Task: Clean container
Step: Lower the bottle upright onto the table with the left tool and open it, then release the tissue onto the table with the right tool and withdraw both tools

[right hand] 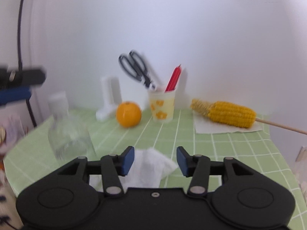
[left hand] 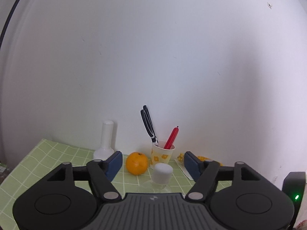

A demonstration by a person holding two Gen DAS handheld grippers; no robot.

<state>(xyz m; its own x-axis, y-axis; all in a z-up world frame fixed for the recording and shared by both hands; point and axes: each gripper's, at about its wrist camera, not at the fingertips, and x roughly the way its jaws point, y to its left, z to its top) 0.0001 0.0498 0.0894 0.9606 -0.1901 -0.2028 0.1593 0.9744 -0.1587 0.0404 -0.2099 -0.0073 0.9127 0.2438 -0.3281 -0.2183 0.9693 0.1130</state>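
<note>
A clear glass bottle with a white cap (right hand: 66,132) stands on the green checked cloth at the left; in the left wrist view the bottle (left hand: 161,176) stands just below and between the open fingers. My left gripper (left hand: 153,164) is open and empty above it. A crumpled white cloth (right hand: 151,167) lies on the table between the open fingers of my right gripper (right hand: 154,160). The left gripper's blue finger shows at the far left edge of the right wrist view (right hand: 15,94).
Along the back wall stand a white plastic bottle (right hand: 108,99), an orange (right hand: 128,114), a flowered paper cup (right hand: 163,106) holding scissors and a red pen, and a corn cob (right hand: 228,113) on a stick on white paper. The table edge (right hand: 278,153) falls off at the right.
</note>
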